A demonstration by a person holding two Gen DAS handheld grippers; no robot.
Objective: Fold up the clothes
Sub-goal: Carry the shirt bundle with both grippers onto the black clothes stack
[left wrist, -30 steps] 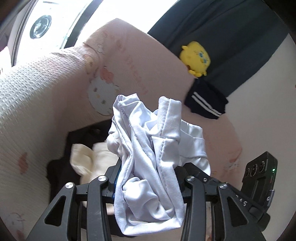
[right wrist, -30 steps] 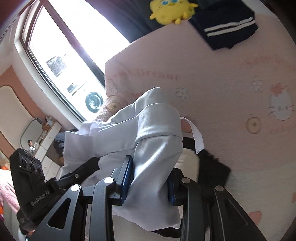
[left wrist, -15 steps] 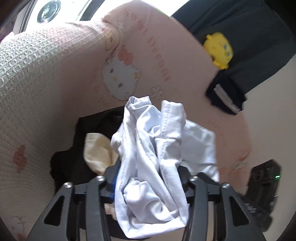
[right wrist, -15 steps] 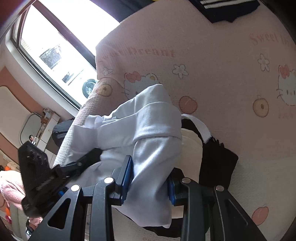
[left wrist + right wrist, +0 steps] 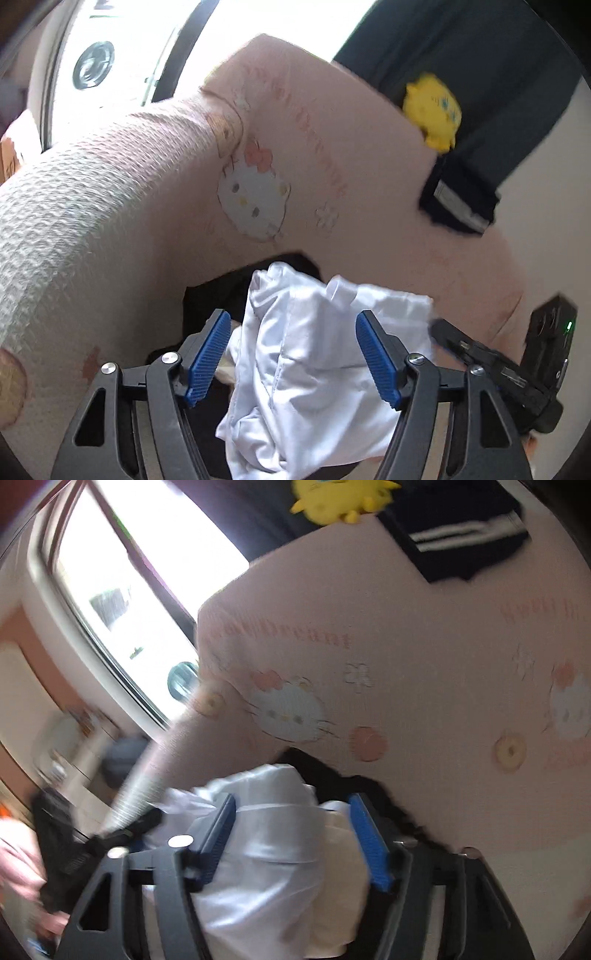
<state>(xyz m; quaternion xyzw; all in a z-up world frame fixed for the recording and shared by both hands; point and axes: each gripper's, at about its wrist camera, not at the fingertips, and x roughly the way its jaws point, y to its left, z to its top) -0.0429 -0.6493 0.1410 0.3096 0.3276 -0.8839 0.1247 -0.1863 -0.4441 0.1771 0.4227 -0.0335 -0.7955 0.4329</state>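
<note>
A crumpled white garment (image 5: pixel 314 350) lies between the blue pads of my left gripper (image 5: pixel 291 354), which is open; neither pad presses on the cloth. In the right wrist view the same white garment (image 5: pixel 273 834) sits between the pads of my right gripper (image 5: pixel 293 834). Its jaws are closing but stand apart from the cloth. The garment rests on a black garment (image 5: pixel 369 786) and a cream one (image 5: pixel 343 849), on the pink cartoon-print bedsheet (image 5: pixel 332 147). The right gripper's body (image 5: pixel 498 369) shows at the left view's lower right.
A folded navy garment with white stripes (image 5: pixel 461 542) and a yellow plush toy (image 5: pixel 340 498) lie at the far side of the bed, by a dark cover (image 5: pixel 461 44). A waffle-textured pink blanket (image 5: pixel 74 221) lies to the left. A bright window (image 5: pixel 129 590) lies beyond the bed.
The pads of both grippers now stand wider apart and no longer pinch the white garment. The garment has sunk onto the black and cream clothes. Both views have shifted forward and down.
</note>
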